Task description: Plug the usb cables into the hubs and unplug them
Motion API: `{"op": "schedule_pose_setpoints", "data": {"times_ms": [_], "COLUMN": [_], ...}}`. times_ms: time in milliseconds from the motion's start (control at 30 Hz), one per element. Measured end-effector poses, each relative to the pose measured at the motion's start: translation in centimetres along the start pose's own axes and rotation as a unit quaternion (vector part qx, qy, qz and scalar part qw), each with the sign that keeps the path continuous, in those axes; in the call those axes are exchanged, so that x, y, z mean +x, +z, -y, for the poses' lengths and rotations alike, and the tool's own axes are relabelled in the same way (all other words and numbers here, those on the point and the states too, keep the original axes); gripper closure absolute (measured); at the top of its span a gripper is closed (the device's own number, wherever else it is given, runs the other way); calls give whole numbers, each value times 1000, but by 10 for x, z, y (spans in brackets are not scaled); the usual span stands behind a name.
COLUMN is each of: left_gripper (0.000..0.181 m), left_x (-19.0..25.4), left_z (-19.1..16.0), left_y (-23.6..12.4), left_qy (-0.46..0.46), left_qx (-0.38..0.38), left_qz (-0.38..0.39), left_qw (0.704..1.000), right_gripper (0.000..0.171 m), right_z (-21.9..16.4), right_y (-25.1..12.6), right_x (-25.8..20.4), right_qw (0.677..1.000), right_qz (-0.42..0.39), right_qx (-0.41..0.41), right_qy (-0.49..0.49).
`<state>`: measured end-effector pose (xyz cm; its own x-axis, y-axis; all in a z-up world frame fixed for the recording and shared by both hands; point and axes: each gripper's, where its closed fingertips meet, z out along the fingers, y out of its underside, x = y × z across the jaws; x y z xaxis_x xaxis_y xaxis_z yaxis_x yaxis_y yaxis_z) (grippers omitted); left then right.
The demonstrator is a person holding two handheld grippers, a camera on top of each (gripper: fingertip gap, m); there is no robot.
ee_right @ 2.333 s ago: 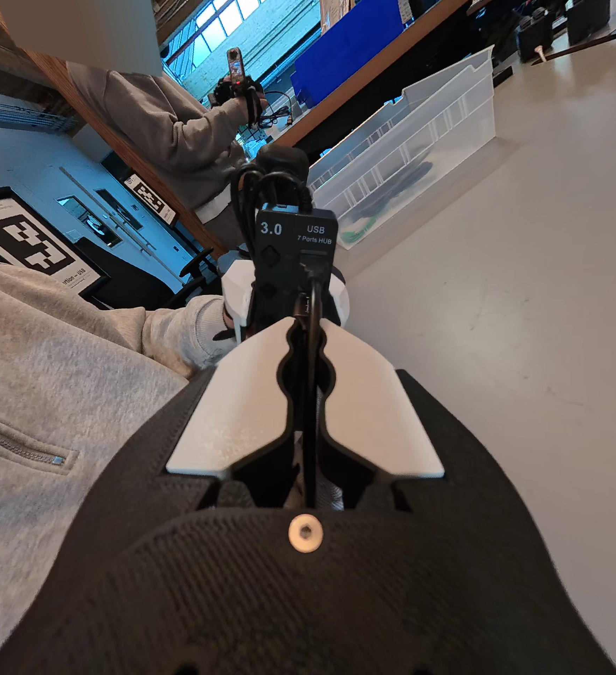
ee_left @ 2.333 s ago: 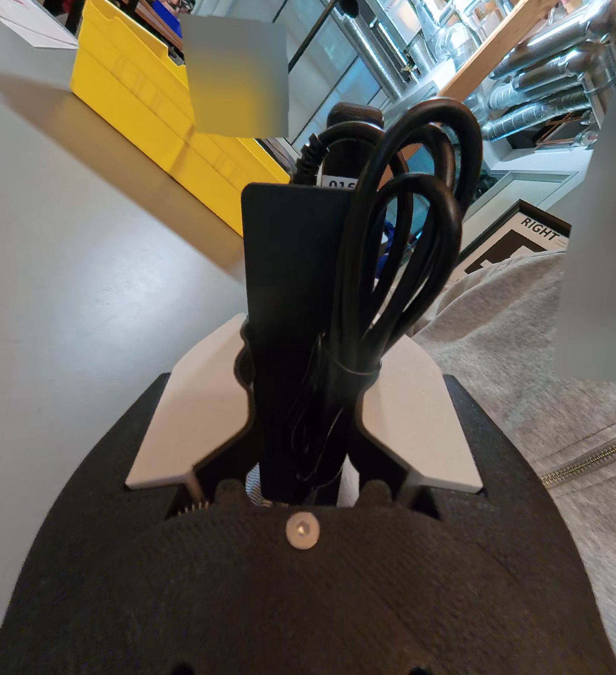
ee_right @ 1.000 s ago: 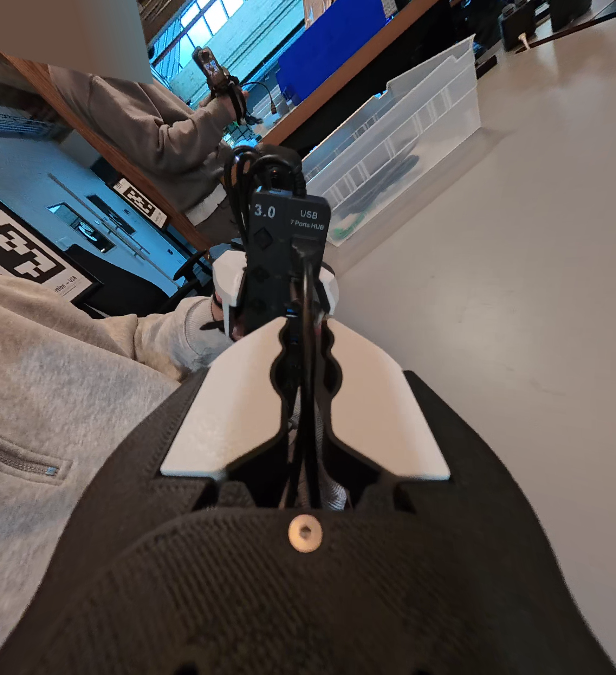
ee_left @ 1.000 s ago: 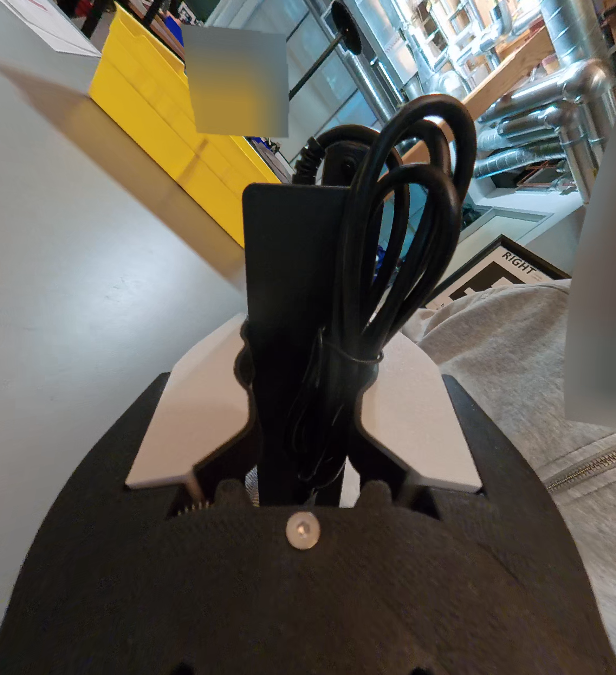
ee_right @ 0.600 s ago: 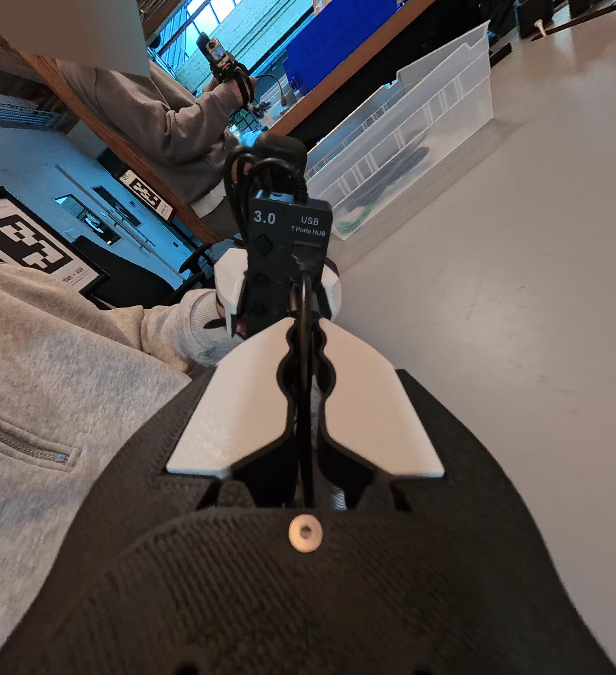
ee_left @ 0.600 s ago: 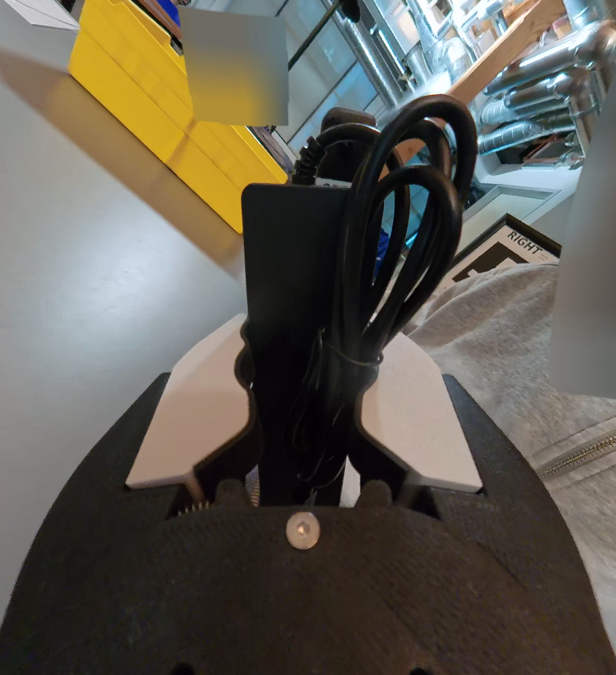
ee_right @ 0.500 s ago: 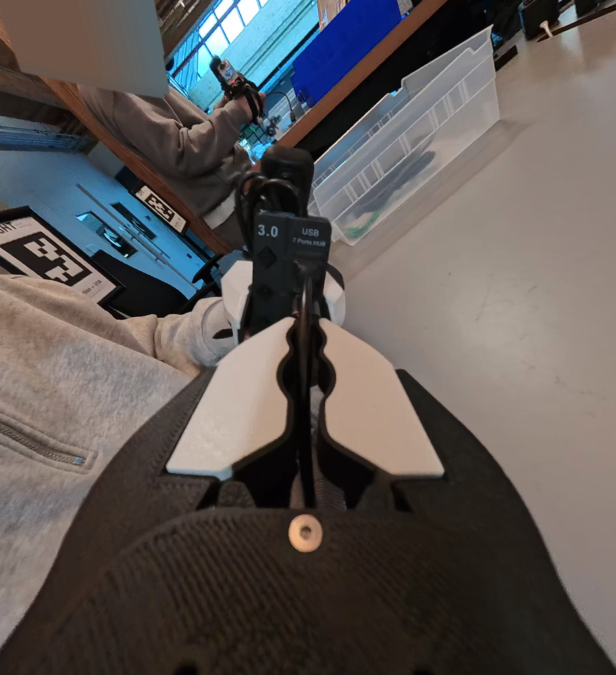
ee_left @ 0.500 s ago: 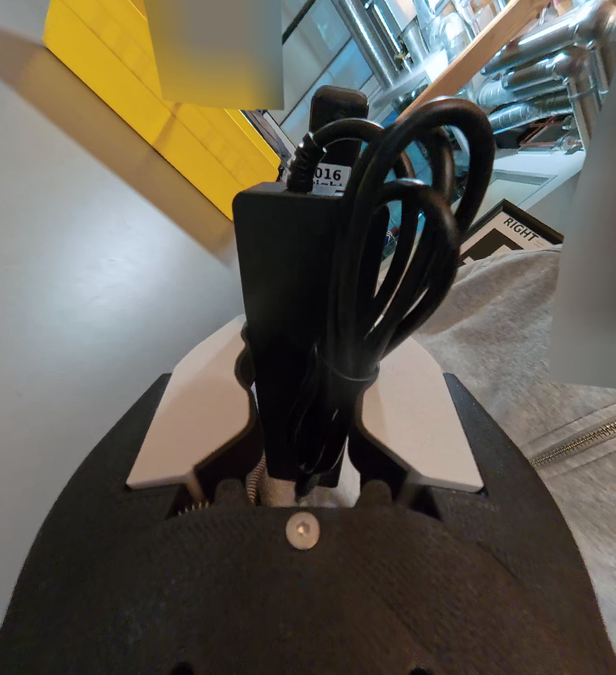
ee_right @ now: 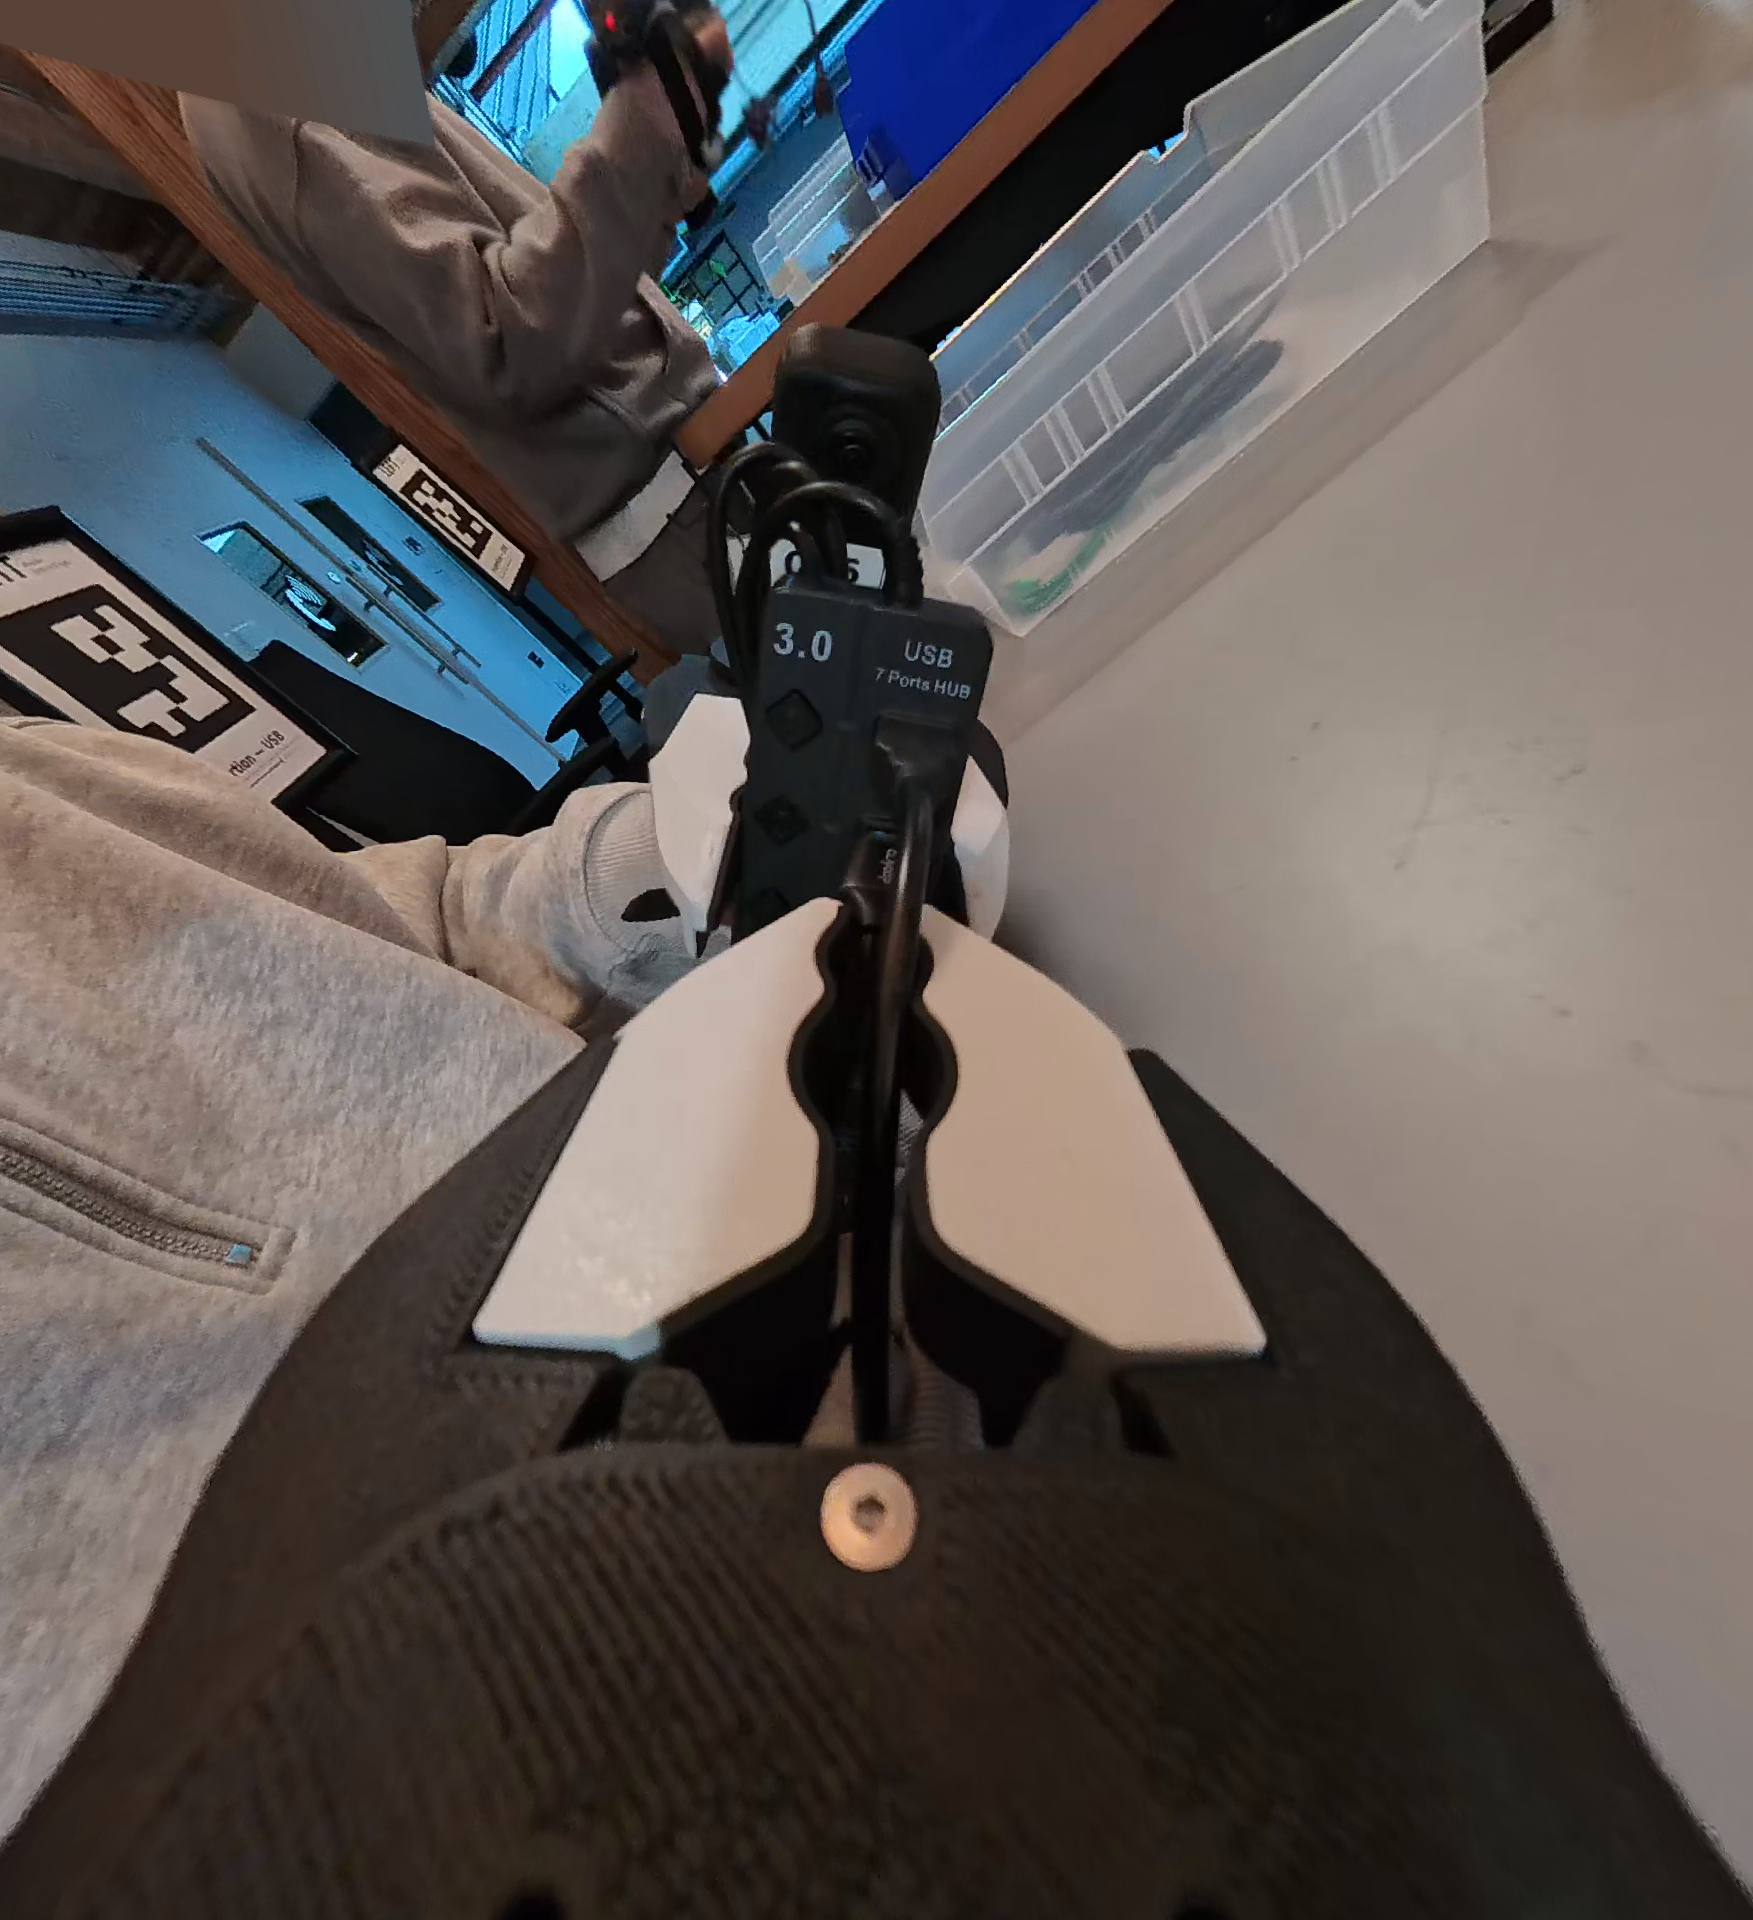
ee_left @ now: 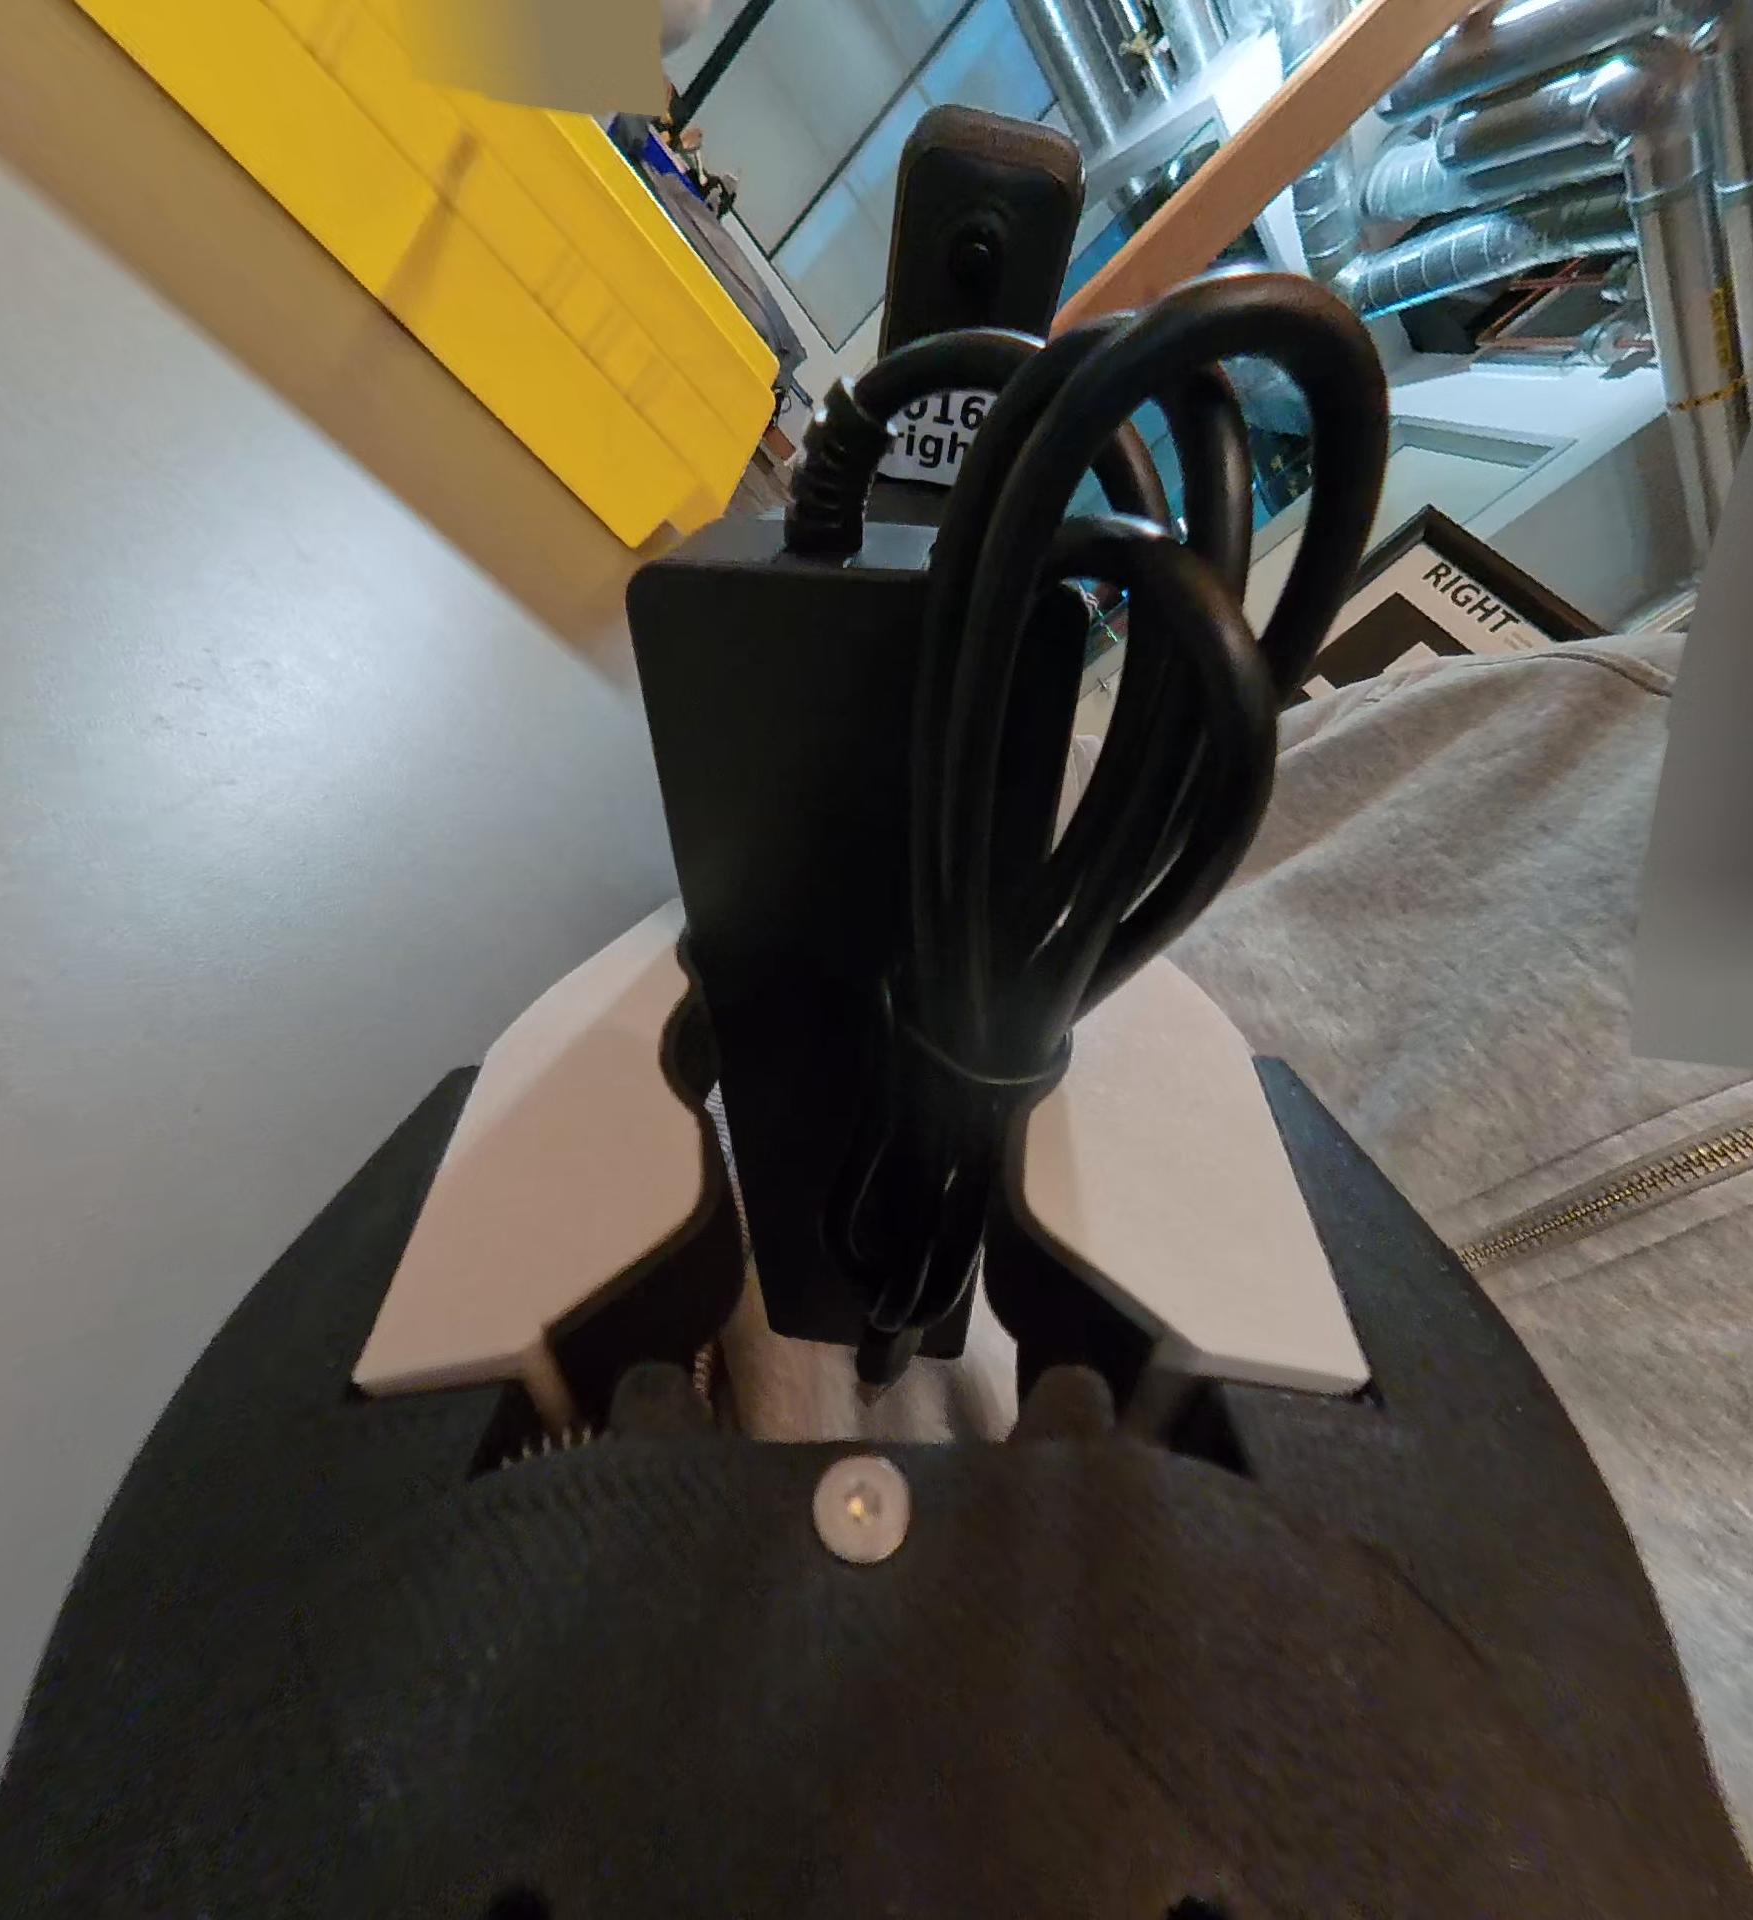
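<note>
My left gripper (ee_left: 861, 997) is shut on a black USB hub (ee_left: 799, 883), held upright above the table. The hub's own black cable (ee_left: 1142, 675) is coiled and tied against its right side. In the right wrist view the hub (ee_right: 820, 748) faces me with its ports. A white finger (ee_right: 690, 831) of the left gripper shows beside it. My right gripper (ee_right: 877, 935) is shut on a thin black USB cable (ee_right: 898, 914). Its plug (ee_right: 913, 758) sits at the hub's top port. The cable's tail runs back between my fingers.
A yellow bin (ee_left: 498, 260) stands on the grey table (ee_left: 176, 831) to the left. A clear plastic bin (ee_right: 1215, 364) with cables stands at the far right. The holder's grey sweatshirt (ee_left: 1474, 1039) is close by. Another person (ee_right: 487, 291) stands in the background.
Both views have swung, and the opposite gripper's camera now rises higher above the hub in each. Both grips are unchanged, and the cable stays at the hub's top port.
</note>
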<state>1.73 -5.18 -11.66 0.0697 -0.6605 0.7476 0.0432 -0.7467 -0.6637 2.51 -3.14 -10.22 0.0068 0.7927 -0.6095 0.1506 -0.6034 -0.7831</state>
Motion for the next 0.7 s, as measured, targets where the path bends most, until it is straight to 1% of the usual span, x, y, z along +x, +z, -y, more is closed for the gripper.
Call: {"op": "schedule_pose_setpoints", "data": {"times_ms": [300, 467, 533, 600, 667, 700], "left_gripper": [123, 123, 123, 124, 124, 124], "left_x": [2, 2, 2, 1, 0, 1], "left_z": [-11, -8, -5, 5, 11, 13], "left_y": [4, 3, 2, 2, 1, -1], "left_qy": [-8, -9, -15, -28, -39, -43], "left_qx": [-32, -24, -13, 15, 33, 40], "left_qz": [-12, -13, -18, -19, -23, -26], "left_qw": [999, 1000, 1000, 999, 998, 998], "right_gripper": [163, 163, 163, 163, 162, 159], "right_z": [-7, -5, -1, 6, 7, 7], "right_y": [2, 2, 2, 2, 1, 1], "right_x": [-1, -1, 0, 2, 2, 2], "right_qw": [1000, 1000, 1000, 999, 999, 999], "right_qz": [4, 2, 7, 12, 24, 28], "right_qx": [-23, -15, 1, 29, 31, 30], "right_qy": [0, 0, 8, 19, 29, 30]}}
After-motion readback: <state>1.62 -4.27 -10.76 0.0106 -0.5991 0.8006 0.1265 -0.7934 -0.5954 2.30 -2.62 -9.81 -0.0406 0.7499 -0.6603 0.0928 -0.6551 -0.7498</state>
